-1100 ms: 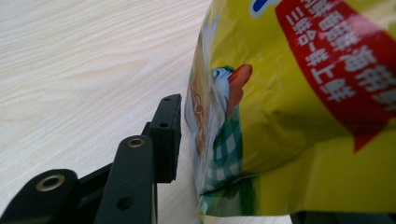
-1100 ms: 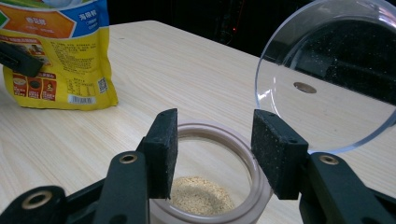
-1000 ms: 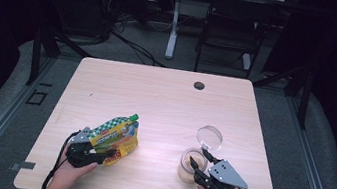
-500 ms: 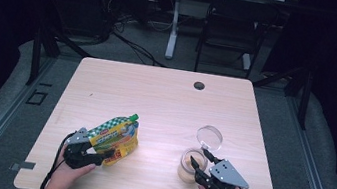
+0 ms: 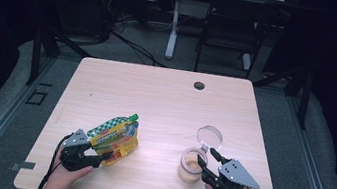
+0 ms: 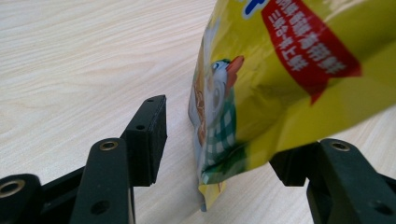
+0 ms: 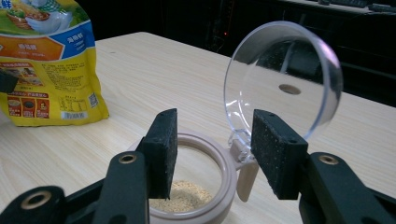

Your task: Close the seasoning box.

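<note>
The left gripper (image 5: 97, 153) has just been opening its jaws, so the one shiny yellow plastic snack bag (image 5: 114, 137) that was pinched a moment ago now stands loose between them near the front left of the smooth pale wooden table (image 5: 156, 97), its bottom edge touching neither black pad. The right gripper (image 5: 207, 161) has stayed put, its jaws wide at the rim of the one small round jar (image 5: 190, 164). The jar holds tan grains, and its clear round lid (image 5: 210, 136) stands flipped up on a hinge.
</note>
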{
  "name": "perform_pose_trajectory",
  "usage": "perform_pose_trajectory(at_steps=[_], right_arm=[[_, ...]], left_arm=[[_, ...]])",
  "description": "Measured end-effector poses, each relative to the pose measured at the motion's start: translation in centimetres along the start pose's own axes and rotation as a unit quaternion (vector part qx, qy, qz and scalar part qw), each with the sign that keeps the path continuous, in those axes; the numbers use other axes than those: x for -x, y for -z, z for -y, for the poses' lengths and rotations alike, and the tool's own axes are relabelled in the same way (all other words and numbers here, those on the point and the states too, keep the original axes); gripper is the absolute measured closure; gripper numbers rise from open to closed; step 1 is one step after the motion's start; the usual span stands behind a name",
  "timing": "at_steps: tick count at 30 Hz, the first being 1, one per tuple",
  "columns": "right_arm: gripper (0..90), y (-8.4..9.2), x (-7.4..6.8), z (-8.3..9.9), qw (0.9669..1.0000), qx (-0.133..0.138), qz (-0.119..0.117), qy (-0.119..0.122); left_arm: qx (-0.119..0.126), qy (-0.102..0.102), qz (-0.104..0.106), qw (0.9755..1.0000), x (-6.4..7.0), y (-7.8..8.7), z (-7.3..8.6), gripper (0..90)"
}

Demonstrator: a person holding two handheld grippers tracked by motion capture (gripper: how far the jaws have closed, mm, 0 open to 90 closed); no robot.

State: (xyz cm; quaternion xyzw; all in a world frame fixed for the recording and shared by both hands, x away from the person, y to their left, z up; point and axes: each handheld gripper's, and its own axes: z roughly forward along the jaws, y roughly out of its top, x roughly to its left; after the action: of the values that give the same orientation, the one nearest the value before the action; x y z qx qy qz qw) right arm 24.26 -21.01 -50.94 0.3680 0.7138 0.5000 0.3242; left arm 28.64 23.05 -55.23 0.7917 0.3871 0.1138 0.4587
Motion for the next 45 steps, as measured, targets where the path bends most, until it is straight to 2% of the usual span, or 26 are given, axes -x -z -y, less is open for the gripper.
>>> perform_pose_trajectory(at_steps=[4,7,15,19,27,29,34,39,45], right_arm=[[51.7,0.2,0.2,-0.2,1.0,-0.006,-0.002,-0.002],[51.8,0.2,0.3,-0.5,0.9999,-0.013,-0.008,-0.005],[52.5,0.5,0.4,-1.4,0.9997,-0.015,-0.018,-0.004],[52.8,0.9,0.5,-2.2,0.9997,-0.012,-0.02,-0.008],[53.1,1.6,1.2,-4.2,0.9996,-0.016,-0.022,-0.008],[53.1,1.8,1.5,-4.6,0.9994,-0.028,-0.019,-0.003],[53.1,2.0,2.6,-5.3,0.9992,-0.039,-0.009,-0.009],[52.7,1.6,3.9,-5.7,0.9984,-0.053,-0.004,-0.016],[50.9,1.1,4.8,-5.8,0.9976,-0.066,0.003,-0.02]], left_arm=[[-0.003,-0.003,-0.003,1.0,0.1,0.3,0.1,44.7],[0.002,0.002,-0.003,1.0,0.1,0.5,0.2,44.7],[0.008,0.0,-0.007,0.9999,0.4,1.5,0.5,44.5],[0.003,-0.003,-0.012,0.9999,0.4,1.9,0.7,44.5],[0.005,0.003,-0.017,0.9998,0.6,2.8,1.3,44.5],[0.003,0.002,-0.018,0.9998,0.7,3.0,1.4,44.5],[0.002,-0.001,-0.017,0.9999,0.8,3.4,1.7,44.5],[0.004,0.003,-0.018,0.9998,0.8,3.6,1.8,44.5],[0.003,0.002,-0.019,0.9998,0.8,3.5,1.8,44.5]])
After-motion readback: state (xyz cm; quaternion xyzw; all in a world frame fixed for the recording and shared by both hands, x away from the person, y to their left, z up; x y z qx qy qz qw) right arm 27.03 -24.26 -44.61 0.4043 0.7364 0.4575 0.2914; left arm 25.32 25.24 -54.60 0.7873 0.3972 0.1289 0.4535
